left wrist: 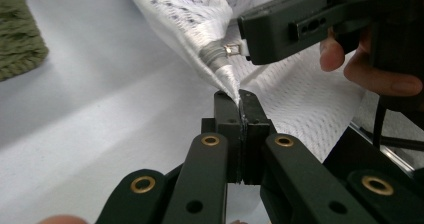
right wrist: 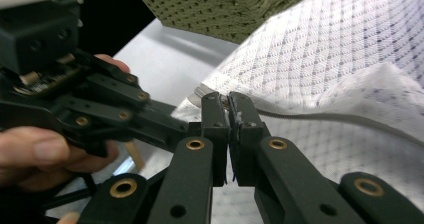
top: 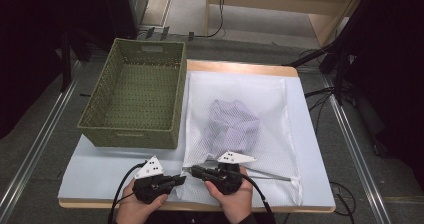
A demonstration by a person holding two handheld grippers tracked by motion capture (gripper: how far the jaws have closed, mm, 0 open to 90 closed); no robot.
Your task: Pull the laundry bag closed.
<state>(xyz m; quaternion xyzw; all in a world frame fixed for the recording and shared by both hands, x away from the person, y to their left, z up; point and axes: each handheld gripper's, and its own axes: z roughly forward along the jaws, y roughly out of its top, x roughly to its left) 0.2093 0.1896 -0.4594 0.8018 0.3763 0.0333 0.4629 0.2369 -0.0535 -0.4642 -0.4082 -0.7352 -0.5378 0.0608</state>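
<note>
A white mesh laundry bag point(top: 240, 89) lies flat on the table with a crumpled pale purple garment point(top: 232, 124) inside. Both grippers meet at its near left corner. My left gripper point(top: 182, 178) is shut on the bag's corner fabric, which rises in a taut fold from the closed jaws point(left wrist: 239, 101). My right gripper point(top: 192, 170) is shut on the small metal zipper pull point(left wrist: 230, 49) at the end of the zipper point(right wrist: 325, 116); its jaws point(right wrist: 229, 106) press together at the bag's edge. The two grippers' tips almost touch.
A green woven basket point(top: 132, 134) with nothing in it stands at the left rear, beside the bag. A pale sheet point(top: 100, 169) covers the tabletop. A hand holds each gripper at the near edge. Cables and dark stands lie beyond the table.
</note>
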